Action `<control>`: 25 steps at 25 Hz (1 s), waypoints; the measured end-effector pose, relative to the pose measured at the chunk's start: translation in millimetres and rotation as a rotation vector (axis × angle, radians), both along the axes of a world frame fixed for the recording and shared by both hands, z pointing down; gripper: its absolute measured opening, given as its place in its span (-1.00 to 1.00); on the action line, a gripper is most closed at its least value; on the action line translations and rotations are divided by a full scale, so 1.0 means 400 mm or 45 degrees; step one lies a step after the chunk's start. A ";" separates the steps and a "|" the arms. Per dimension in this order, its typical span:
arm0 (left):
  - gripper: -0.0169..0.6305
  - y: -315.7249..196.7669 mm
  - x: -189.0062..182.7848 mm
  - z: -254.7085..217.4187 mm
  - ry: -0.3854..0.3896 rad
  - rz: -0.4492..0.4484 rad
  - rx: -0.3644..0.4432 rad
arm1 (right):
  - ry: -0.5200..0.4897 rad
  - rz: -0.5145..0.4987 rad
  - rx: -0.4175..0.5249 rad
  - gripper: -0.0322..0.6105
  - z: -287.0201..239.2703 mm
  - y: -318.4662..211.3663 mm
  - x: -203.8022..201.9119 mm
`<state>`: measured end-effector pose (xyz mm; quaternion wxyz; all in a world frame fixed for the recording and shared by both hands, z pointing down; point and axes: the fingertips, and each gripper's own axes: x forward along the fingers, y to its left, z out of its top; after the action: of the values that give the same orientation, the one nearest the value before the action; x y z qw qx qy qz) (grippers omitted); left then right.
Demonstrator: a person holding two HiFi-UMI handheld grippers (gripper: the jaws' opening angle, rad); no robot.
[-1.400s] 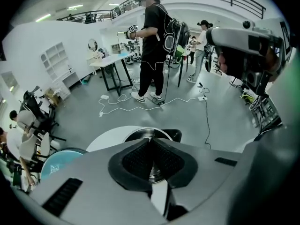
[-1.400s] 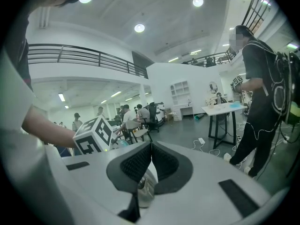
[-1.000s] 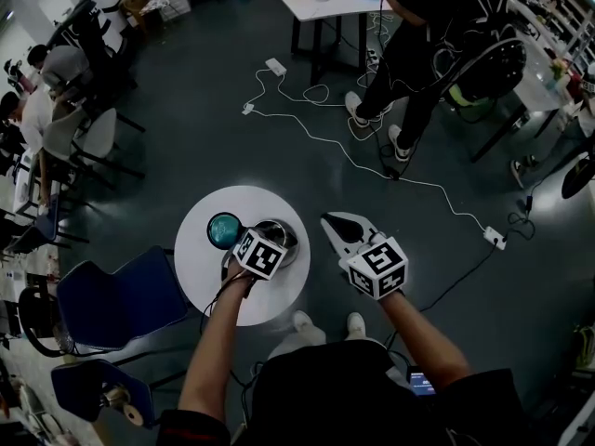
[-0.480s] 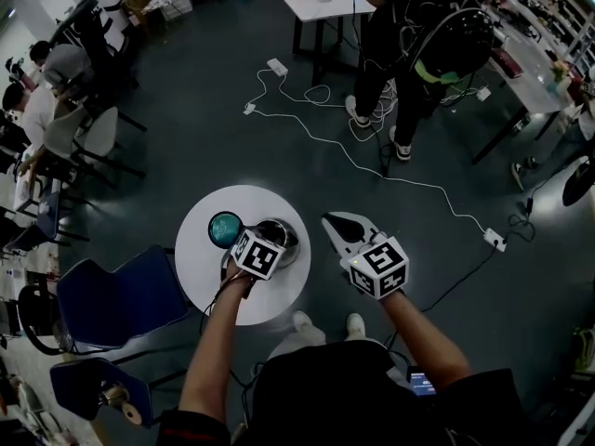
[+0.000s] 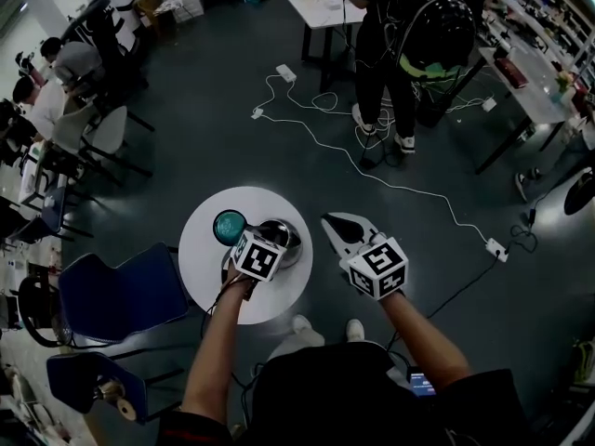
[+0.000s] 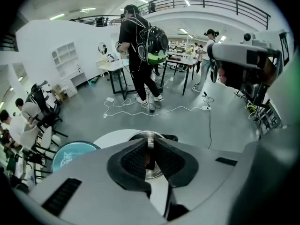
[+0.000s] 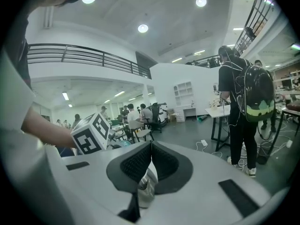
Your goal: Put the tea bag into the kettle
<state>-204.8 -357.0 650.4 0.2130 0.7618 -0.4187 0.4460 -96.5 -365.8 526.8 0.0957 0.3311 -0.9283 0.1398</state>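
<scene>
A steel kettle (image 5: 282, 237) stands open on a round white table (image 5: 206, 258); its mouth (image 6: 150, 171) shows below my left jaws. My left gripper (image 5: 270, 240) hangs just above it, pointing steeply down. Its jaws have just been closing and stand a narrow slit apart (image 6: 150, 150). A small brownish thing shows in that slit, and I cannot tell whether it is the tea bag or whether the pads touch it. My right gripper (image 5: 337, 225) hovers right of the table, its pads together (image 7: 151, 149), with a shiny metal piece (image 7: 146, 187), perhaps the kettle's lid, hanging under them.
A teal round lid or tin (image 5: 229, 225) sits on the table left of the kettle. A blue chair (image 5: 121, 295) stands at the table's left. White cables (image 5: 372, 170) run over the dark floor. A person with a backpack (image 5: 409, 45) stands by a far table.
My left gripper has lifted a little above the kettle. The standing person in black at the back has stepped to the left. My right gripper has stayed put.
</scene>
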 end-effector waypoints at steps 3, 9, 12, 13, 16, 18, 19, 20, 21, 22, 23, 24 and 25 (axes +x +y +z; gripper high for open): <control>-0.83 0.008 0.000 -0.034 0.033 -0.054 0.035 | -0.003 -0.020 0.014 -0.84 -0.017 0.006 0.000; -0.87 0.037 0.031 -0.114 0.137 -0.119 0.121 | -0.007 -0.074 0.047 -0.84 -0.055 0.032 0.009; -0.88 0.059 0.045 -0.160 0.208 -0.174 0.178 | -0.013 -0.099 0.064 -0.84 -0.069 0.049 0.015; -0.88 0.068 0.047 -0.172 0.221 -0.188 0.204 | -0.015 -0.108 0.070 -0.84 -0.072 0.056 0.017; -0.89 0.099 0.052 -0.210 0.252 -0.226 0.283 | -0.017 -0.134 0.090 -0.84 -0.085 0.078 0.023; -0.89 0.122 0.054 -0.241 0.279 -0.254 0.333 | -0.022 -0.155 0.100 -0.84 -0.100 0.099 0.025; -0.90 0.137 0.058 -0.260 0.292 -0.268 0.354 | -0.026 -0.171 0.104 -0.84 -0.108 0.113 0.024; -0.90 0.153 0.064 -0.281 0.304 -0.282 0.374 | -0.032 -0.189 0.107 -0.84 -0.117 0.128 0.024; -0.90 0.169 0.071 -0.303 0.312 -0.296 0.399 | -0.040 -0.207 0.111 -0.84 -0.127 0.142 0.023; -0.90 0.183 0.077 -0.325 0.315 -0.308 0.430 | -0.049 -0.225 0.117 -0.84 -0.137 0.155 0.023; -0.90 0.197 0.082 -0.346 0.318 -0.320 0.465 | -0.056 -0.240 0.123 -0.84 -0.147 0.166 0.022; -0.90 0.210 0.088 -0.368 0.326 -0.330 0.499 | -0.061 -0.255 0.132 -0.84 -0.158 0.176 0.022; -0.90 0.224 0.092 -0.390 0.345 -0.340 0.532 | -0.063 -0.268 0.139 -0.84 -0.167 0.187 0.019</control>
<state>-167.8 -267.2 494.2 0.1622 0.7801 -0.5658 0.2121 -88.8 -291.0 460.1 0.0687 0.2329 -0.9662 0.0864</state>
